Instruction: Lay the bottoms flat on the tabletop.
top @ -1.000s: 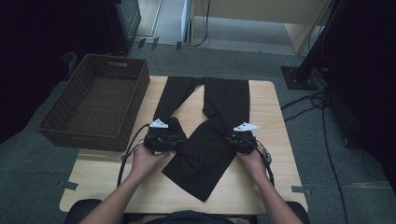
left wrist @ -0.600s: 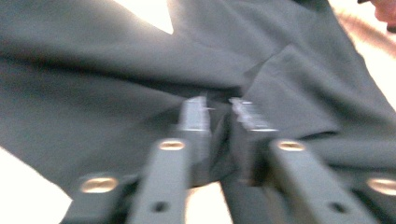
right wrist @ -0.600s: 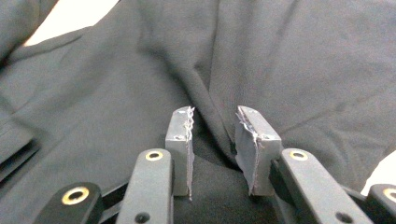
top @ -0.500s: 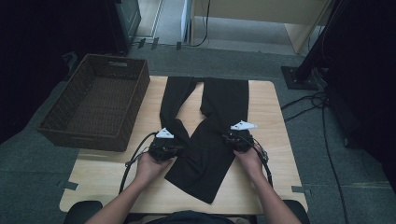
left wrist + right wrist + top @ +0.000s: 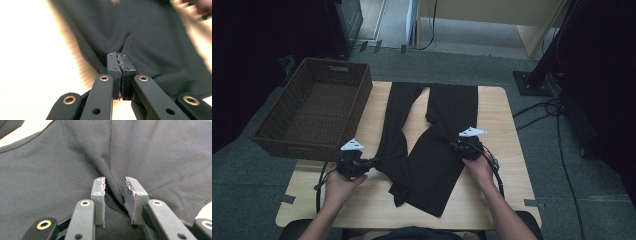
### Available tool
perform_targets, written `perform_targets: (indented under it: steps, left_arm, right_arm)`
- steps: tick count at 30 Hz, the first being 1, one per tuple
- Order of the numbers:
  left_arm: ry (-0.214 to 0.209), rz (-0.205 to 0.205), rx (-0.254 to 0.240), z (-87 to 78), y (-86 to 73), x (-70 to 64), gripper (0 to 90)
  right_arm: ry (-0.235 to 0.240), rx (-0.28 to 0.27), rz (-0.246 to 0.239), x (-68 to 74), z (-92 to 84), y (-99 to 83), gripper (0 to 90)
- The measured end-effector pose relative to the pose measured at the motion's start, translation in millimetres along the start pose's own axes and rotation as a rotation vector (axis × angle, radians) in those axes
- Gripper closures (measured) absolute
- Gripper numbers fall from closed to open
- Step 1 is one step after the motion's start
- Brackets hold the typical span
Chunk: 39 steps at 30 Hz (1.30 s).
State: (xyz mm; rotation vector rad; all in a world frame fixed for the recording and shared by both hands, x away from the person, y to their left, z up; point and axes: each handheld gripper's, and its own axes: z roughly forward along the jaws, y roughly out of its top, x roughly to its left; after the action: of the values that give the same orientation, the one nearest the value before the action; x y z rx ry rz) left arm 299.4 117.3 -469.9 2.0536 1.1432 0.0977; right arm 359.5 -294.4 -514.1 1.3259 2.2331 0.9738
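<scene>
A pair of black trousers lies on the wooden table, legs pointing to the far edge and the waist end near the person. My left gripper is at the cloth's left edge, shut on a thin pinch of the trousers, which stretch away from the pads. My right gripper rests on the trousers' right half. Its jaws have just been closing on a raised fold of cloth bunched between the pads, with creases running away from it.
A dark woven basket stands off the table's left edge, beside my left hand. Black cables lie on the carpet at the right. Bare wood shows along the table's near edge and right side.
My left gripper has shut on the trouser edge and moved left and towards the person, drawing the cloth out sideways. The right gripper has stayed nearly in place.
</scene>
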Motion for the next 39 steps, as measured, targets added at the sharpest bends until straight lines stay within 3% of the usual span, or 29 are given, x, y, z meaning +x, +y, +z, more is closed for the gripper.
perform_targets:
  steps: [2, 7, 14, 20, 24, 28, 33, 39]
  left_arm:
    - [-0.022, -0.047, 0.001, -4.4, -3.8, 5.5, 82.6]
    - [-0.033, -0.008, -0.021, -3.5, 0.0, -6.5, 73.4]
    - [-0.037, 0.037, -0.004, 25.5, 12.3, -16.4, 64.3]
    - [-0.039, 0.029, 0.032, 59.0, 24.3, -14.4, 56.9]
    - [-0.015, 0.06, 0.055, 72.4, 22.7, -18.0, 54.6]
    - [-0.005, 0.116, 0.029, 75.3, 17.0, -16.7, 65.1]
    - [-0.003, 0.14, 0.078, 69.6, 14.9, -14.9, 89.8]
    - [0.009, 0.144, 0.073, 42.1, 5.7, -16.2, 90.0]
  right_arm:
    - [0.001, 0.004, 0.001, -0.5, 0.5, 0.8, 70.5]
    - [0.001, 0.003, 0.002, -0.9, 2.3, 2.4, 70.6]
    - [-0.002, 0.003, 0.002, -0.7, 2.7, 2.7, 70.7]
    - [-0.004, -0.001, 0.009, 0.6, 3.2, 2.6, 71.0]
    - [-0.004, -0.008, 0.007, 0.7, 4.2, 2.9, 71.0]
    - [-0.011, -0.02, 0.01, 3.7, 8.1, 4.8, 71.0]
    - [-0.007, -0.03, 0.003, 5.0, 11.8, 7.1, 71.0]
    - [-0.001, -0.029, 0.001, 4.6, 11.8, 7.1, 71.0]
